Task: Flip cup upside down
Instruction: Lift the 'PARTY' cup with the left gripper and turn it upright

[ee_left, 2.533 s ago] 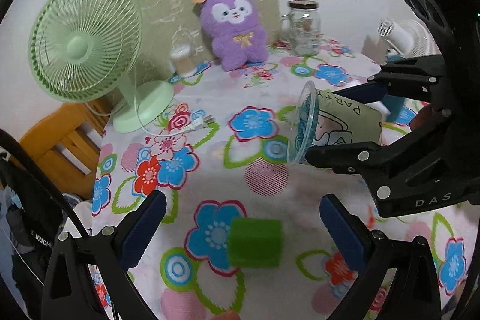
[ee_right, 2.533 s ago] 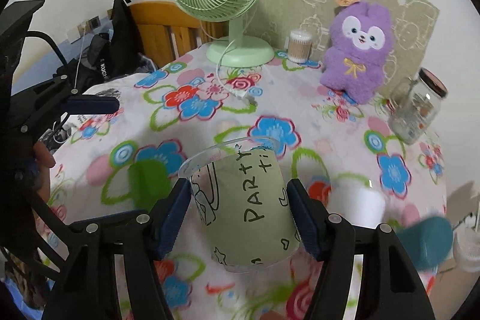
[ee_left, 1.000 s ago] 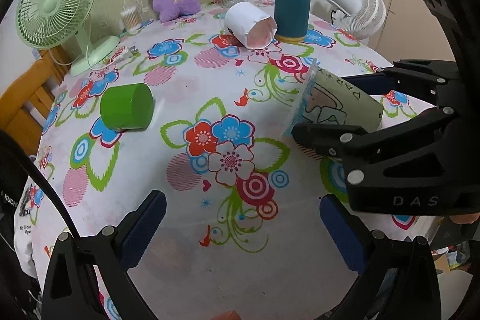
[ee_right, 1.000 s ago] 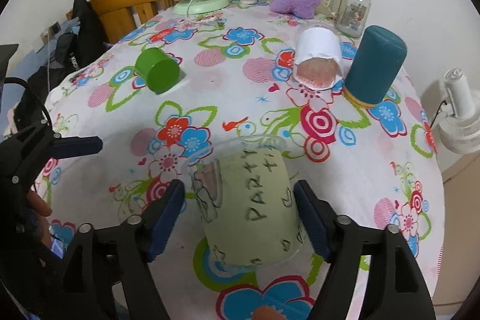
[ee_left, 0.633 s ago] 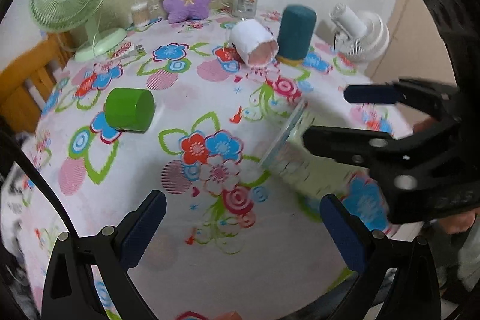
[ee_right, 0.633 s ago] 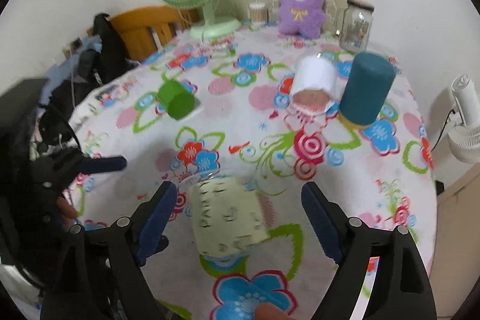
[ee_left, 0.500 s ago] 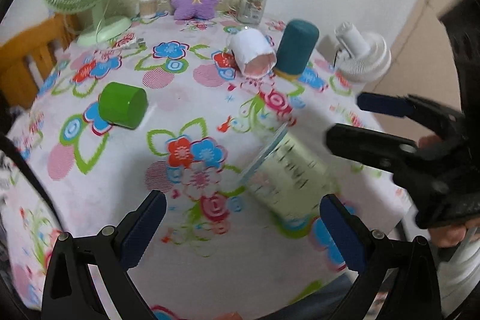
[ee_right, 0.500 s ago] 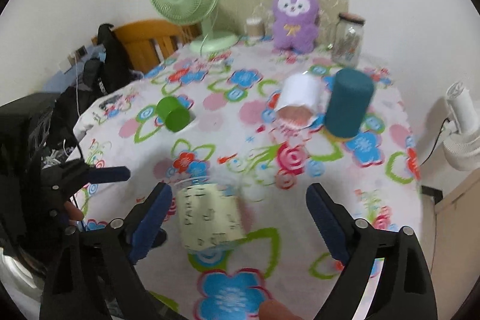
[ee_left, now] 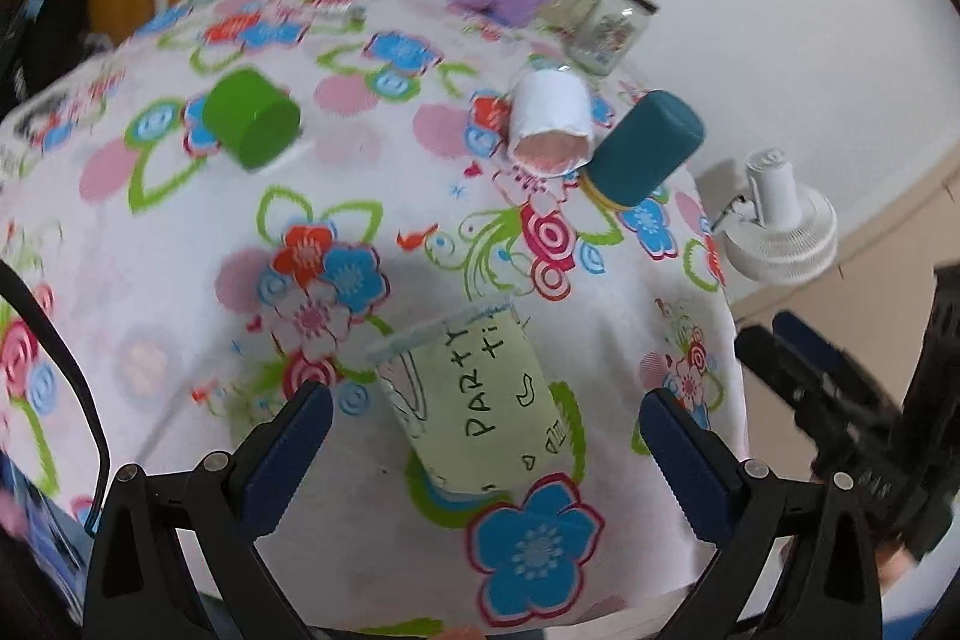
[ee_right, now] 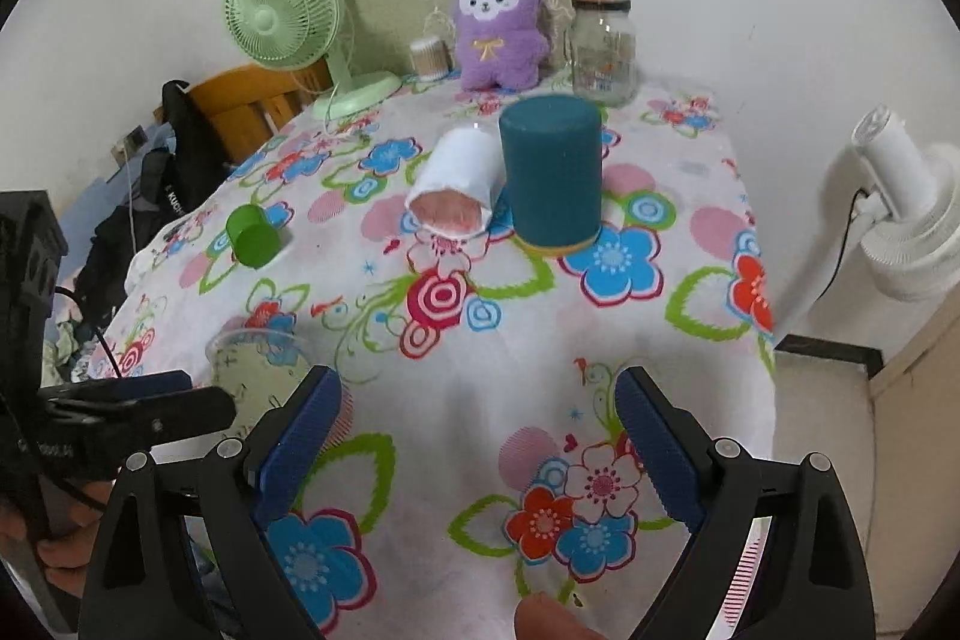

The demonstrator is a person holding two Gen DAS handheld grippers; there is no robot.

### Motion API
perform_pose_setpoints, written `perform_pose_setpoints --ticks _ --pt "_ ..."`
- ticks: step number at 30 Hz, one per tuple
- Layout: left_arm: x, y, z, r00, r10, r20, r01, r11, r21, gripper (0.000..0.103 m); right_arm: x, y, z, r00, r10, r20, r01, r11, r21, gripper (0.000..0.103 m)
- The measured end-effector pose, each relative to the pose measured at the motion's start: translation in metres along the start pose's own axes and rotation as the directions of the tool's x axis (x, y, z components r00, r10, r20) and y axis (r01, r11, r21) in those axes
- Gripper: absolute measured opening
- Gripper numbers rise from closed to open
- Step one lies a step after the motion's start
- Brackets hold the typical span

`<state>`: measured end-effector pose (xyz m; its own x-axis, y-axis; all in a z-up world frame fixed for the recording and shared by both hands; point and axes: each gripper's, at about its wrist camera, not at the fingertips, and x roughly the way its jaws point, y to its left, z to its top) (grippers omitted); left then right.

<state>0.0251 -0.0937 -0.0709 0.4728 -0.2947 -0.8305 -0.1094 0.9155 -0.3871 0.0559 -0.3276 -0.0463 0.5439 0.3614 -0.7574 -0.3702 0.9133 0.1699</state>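
A clear plastic cup with a pale green "PARTY" sleeve (ee_left: 474, 409) lies on its side on the flowered tablecloth (ee_left: 180, 232), rim toward the far left. My left gripper (ee_left: 480, 436) is open, with the cup lying between its fingers, untouched. In the right wrist view the cup (ee_right: 255, 370) shows at lower left, partly behind the left gripper. My right gripper (ee_right: 480, 436) is open and empty, to the right of the cup.
A teal cup (ee_right: 551, 175) stands upside down, a white cup (ee_right: 459, 187) lies beside it, and a green cup (ee_right: 252, 235) lies at left. A fan (ee_right: 282, 16), purple plush (ee_right: 498, 22) and jar (ee_right: 603, 49) stand at the back. A white fan (ee_right: 900, 220) is off the table's right edge.
My right gripper opened, let the "PARTY" cup down on its side on the tablecloth and drew away to the right. My left gripper swung round so that the cup lies between its fingers.
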Motion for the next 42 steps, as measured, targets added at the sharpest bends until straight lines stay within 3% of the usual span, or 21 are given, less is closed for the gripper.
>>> perform_pose_setpoints --ticks 9,16,28,32,39,42 --pt "0.029 -0.008 -0.003 0.994 0.083 -0.072 -0.087 0.995 -0.054 0.103 0.014 -0.012 -0.013 0.999 0.028 -0.036 -0.028 1.0 -0.014 0.094" --pt "0.05 -0.004 -0.007 0.985 0.106 -0.134 -0.118 0.99 -0.082 0.103 0.02 -0.021 -0.018 0.998 0.035 -0.047 -0.035 0.999 0.006 0.094" --pt "0.059 0.001 -0.01 0.98 0.112 -0.163 -0.13 0.986 -0.104 0.102 0.025 -0.026 -0.021 0.998 0.047 -0.047 -0.046 0.999 0.017 0.094" --pt "0.056 0.001 -0.011 0.98 0.126 -0.156 -0.144 0.983 -0.114 0.094 0.025 -0.026 -0.023 0.998 0.051 -0.037 -0.05 0.999 0.021 0.094" --pt "0.047 0.004 -0.011 0.983 0.116 -0.142 -0.134 0.983 -0.128 0.067 0.022 -0.025 -0.027 0.997 0.074 -0.022 -0.073 0.997 0.034 0.094" --pt "0.043 0.007 -0.011 0.982 0.113 -0.152 -0.129 0.987 -0.1 0.065 0.021 -0.022 -0.029 0.996 0.091 -0.014 -0.09 0.995 0.033 0.094"
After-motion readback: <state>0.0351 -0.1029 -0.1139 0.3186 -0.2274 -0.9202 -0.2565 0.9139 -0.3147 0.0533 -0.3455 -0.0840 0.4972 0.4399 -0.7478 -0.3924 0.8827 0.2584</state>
